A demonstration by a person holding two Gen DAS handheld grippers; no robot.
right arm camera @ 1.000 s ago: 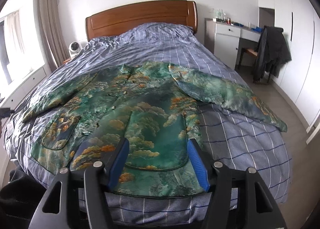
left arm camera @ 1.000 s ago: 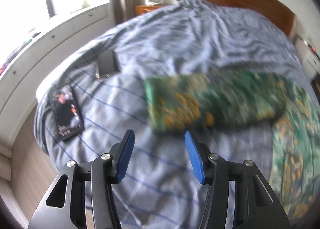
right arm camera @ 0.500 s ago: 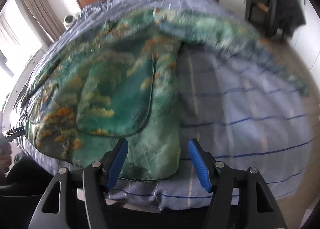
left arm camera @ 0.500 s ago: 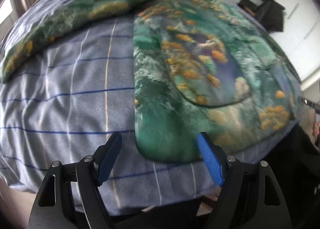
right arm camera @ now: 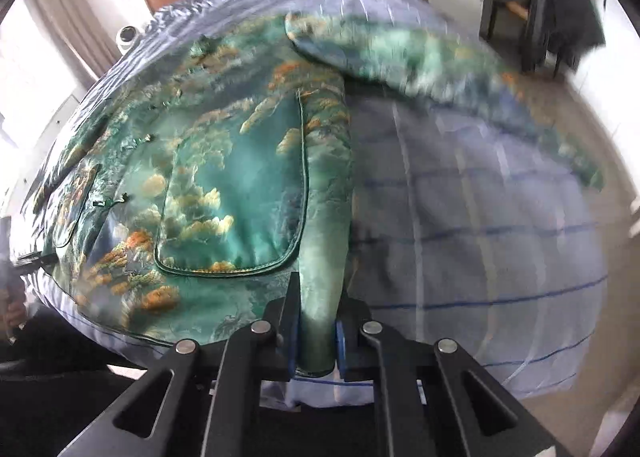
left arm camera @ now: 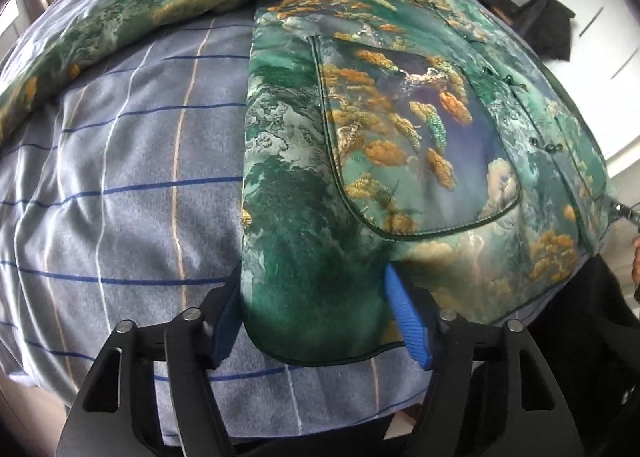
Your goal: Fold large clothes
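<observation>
Two corners of the green patterned jacket [left arm camera: 360,137] lie at the foot edge of the bed [left arm camera: 120,197], the garment spread flat on the striped cover. My right gripper [right arm camera: 318,333] has its jaws clamped tight on one hem corner. My left gripper [left arm camera: 316,317] has jaws closing astride the other corner, pads not yet pressing.

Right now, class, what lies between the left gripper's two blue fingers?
The bottom corner of the green patterned jacket, over the striped bedcover. The left gripper is closing around it, as the left wrist view shows.
</observation>
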